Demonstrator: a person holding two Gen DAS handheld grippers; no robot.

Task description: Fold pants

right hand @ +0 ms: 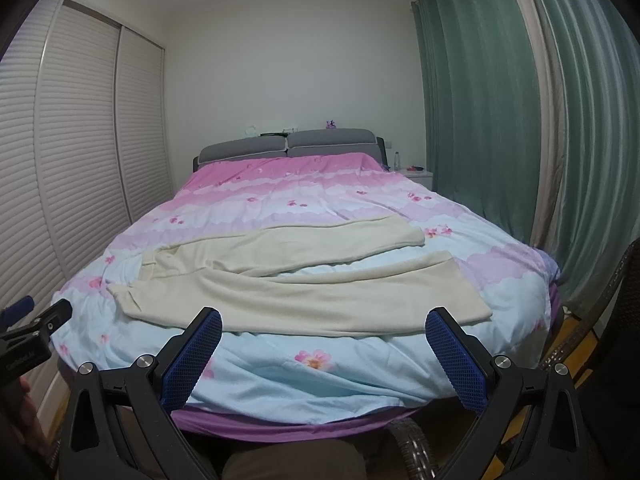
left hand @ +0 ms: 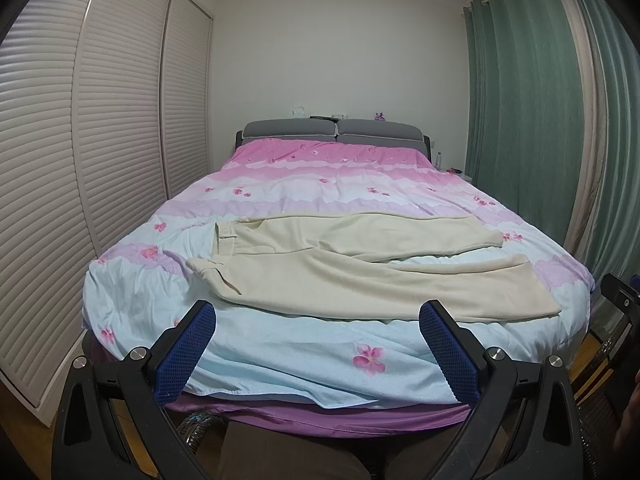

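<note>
Cream pants (left hand: 360,272) lie spread flat across the near end of the bed, waistband to the left, both legs running right and splayed apart. They also show in the right wrist view (right hand: 304,288). My left gripper (left hand: 318,320) is open and empty, held in front of the bed's foot, short of the near leg. My right gripper (right hand: 324,324) is open and empty, likewise in front of the near leg. Each gripper's edge shows in the other's view.
The bed has a pink and light-blue floral duvet (left hand: 340,184) and a grey headboard (left hand: 332,130). Louvred wardrobe doors (left hand: 100,140) line the left side. Green curtains (left hand: 532,100) hang on the right. A nightstand with a bottle (right hand: 397,160) stands at the far right.
</note>
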